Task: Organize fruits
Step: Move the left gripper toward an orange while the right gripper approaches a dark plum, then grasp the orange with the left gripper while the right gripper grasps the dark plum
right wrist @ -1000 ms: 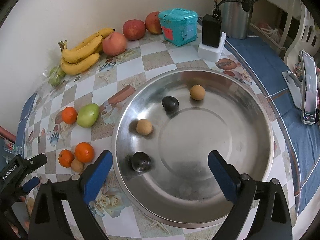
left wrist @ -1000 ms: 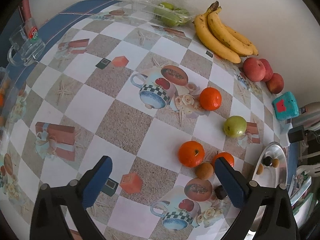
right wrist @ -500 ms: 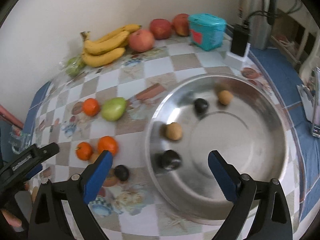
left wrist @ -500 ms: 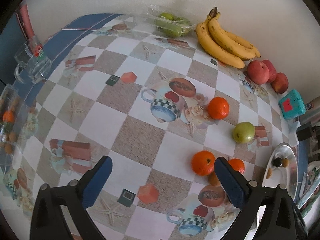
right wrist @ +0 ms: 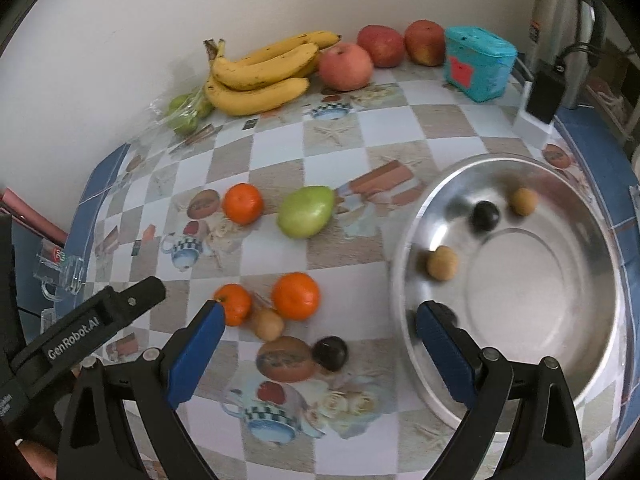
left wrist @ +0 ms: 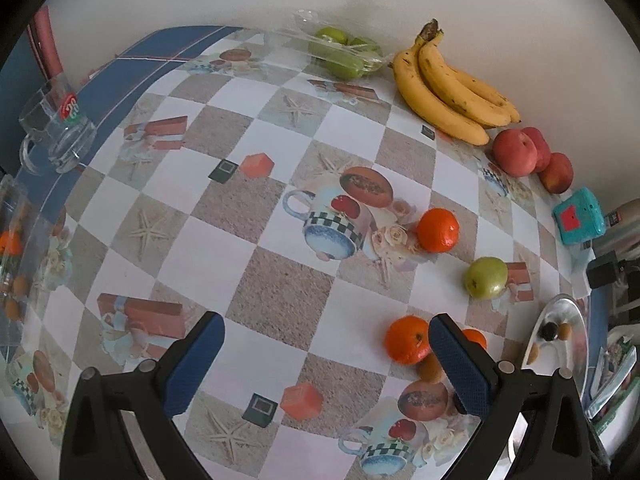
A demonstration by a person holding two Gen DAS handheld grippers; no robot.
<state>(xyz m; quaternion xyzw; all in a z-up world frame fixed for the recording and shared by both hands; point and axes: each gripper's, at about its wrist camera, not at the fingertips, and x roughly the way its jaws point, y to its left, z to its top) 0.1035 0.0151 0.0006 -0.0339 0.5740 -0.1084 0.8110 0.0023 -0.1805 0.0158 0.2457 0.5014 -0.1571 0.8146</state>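
Overhead, the right gripper (right wrist: pixel 318 346) and the left gripper (left wrist: pixel 326 364) both hung wide and empty. Three oranges (right wrist: pixel 295 295), a green pear (right wrist: pixel 306 211) and a dark plum (right wrist: pixel 330 353) lay mid-table; the steel bowl (right wrist: pixel 600 240) near the right edge held small fruits.

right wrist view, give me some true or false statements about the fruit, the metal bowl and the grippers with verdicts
1. The round silver metal bowl holds an orange tangerine. False: only small tan and dark round fruits lie in it.
2. The green pear-shaped fruit lies on the checked tablecloth, outside the bowl. True.
3. The right gripper is shut on a fruit. False: its jaws are open and empty.
4. The yellow banana bunch lies by the wall beside the red apples. True.
5. The small dark round fruit on the cloth sits inside the bowl. False: it lies left of the rim.
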